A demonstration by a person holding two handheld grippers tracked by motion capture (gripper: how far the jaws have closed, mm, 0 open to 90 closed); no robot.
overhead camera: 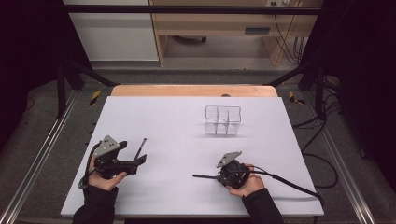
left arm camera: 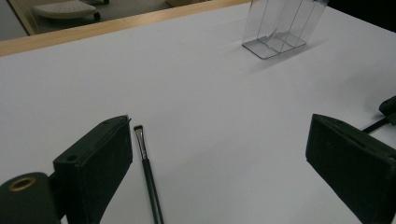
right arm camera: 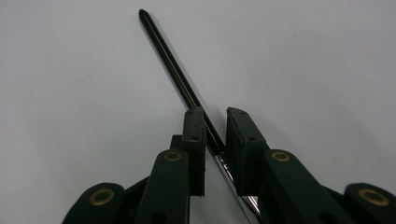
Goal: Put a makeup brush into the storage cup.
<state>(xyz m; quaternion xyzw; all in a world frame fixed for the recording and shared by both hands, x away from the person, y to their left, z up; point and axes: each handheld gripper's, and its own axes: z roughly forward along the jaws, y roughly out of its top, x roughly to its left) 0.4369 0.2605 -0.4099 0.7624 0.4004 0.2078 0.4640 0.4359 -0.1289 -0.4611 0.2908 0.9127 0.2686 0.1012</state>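
The right tongs (right arm camera: 215, 135) have nearly closed on a thin black brush (right arm camera: 187, 88) lying on the table (overhead camera: 177, 121), seemingly pinching it, so lift it level and slowly; the left tongs (left arm camera: 219, 158) gape empty beside a second brush (left arm camera: 148, 177).

Your sleeves: dark, long | your left gripper (overhead camera: 138, 161): black, grey three-cornered plate, brass rivets | your right gripper (overhead camera: 205, 176): black, same plate, black cable, screw holes in pads
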